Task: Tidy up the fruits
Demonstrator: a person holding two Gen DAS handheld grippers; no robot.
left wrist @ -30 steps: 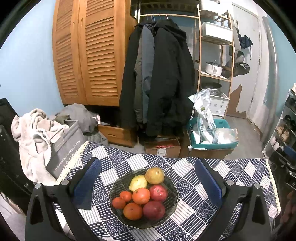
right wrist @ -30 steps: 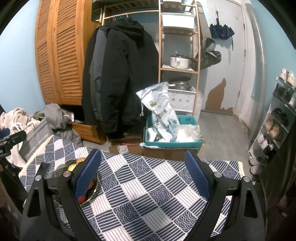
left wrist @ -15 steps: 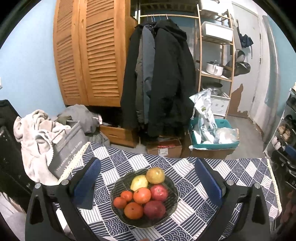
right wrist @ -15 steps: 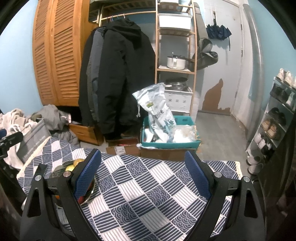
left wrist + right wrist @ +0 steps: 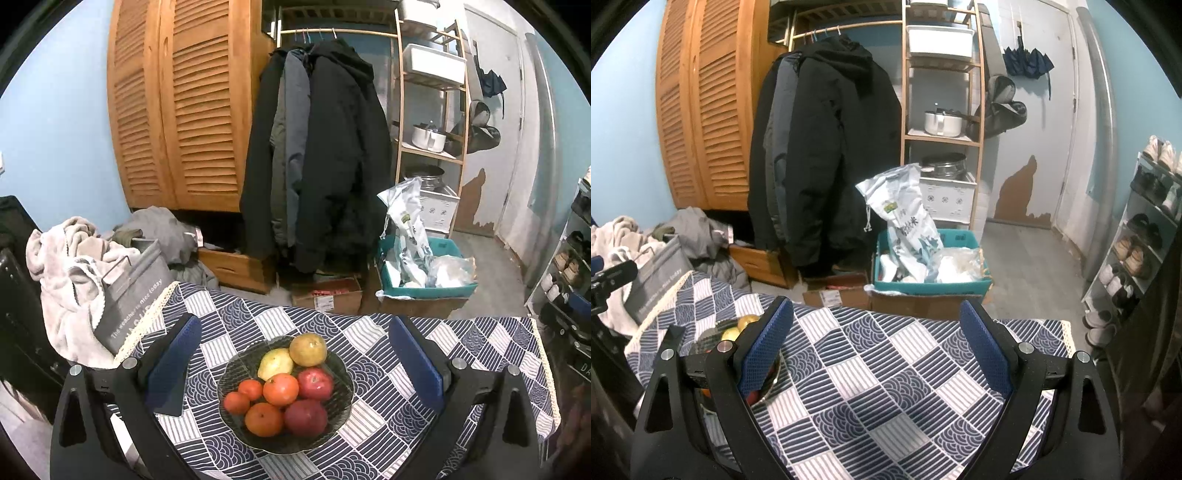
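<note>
A dark glass bowl (image 5: 341, 373) stands on the blue and white patterned tablecloth (image 5: 388, 424). It holds a brownish pear (image 5: 308, 349), a yellow lemon (image 5: 275, 363), two red apples (image 5: 315, 384), and several oranges and tangerines (image 5: 280, 389). My left gripper (image 5: 293, 362) is open and empty, held above the table with the bowl between its fingers in view. My right gripper (image 5: 875, 349) is open and empty over bare cloth to the right of the bowl (image 5: 716, 332), which its left finger partly hides.
A grey bag (image 5: 129, 291) with towels sits off the table's left edge. Beyond the far edge are a cardboard box (image 5: 325, 295), a teal crate (image 5: 424, 273), hanging coats (image 5: 321, 158), a shelf rack (image 5: 942, 110) and a shoe rack (image 5: 1145, 221).
Both views have shifted slightly, with the room sitting a little differently in frame. The fruit and bowl have not moved. Both grippers stay open.
</note>
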